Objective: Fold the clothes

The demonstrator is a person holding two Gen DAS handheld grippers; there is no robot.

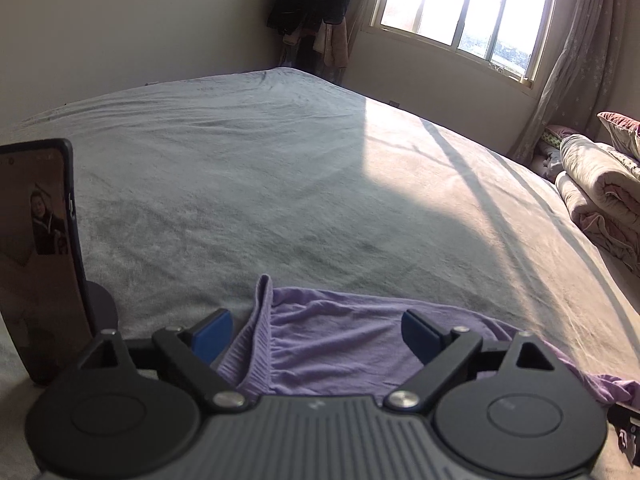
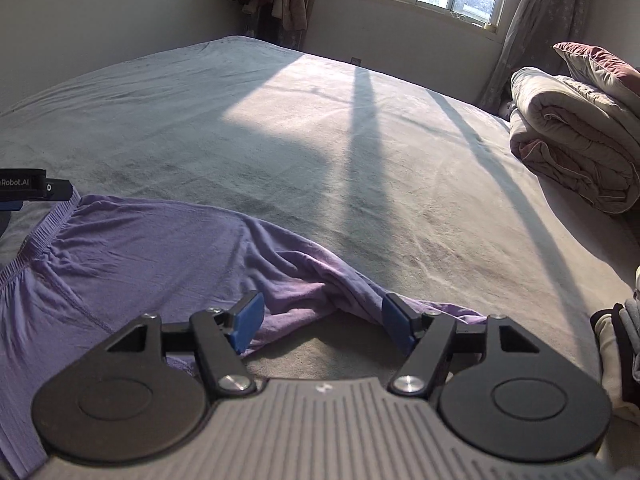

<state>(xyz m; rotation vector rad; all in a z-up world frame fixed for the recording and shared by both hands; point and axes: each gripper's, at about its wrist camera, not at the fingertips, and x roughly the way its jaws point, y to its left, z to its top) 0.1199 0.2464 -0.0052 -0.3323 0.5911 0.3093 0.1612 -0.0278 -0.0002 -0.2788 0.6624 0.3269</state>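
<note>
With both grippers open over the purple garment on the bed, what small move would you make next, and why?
Probably lower the right gripper onto the bunched fabric just ahead of it and pinch there. The purple garment lies flat near its waistband but rumpled at that end, and the left gripper holds nothing, so smoothing seems to come before folding.
</note>
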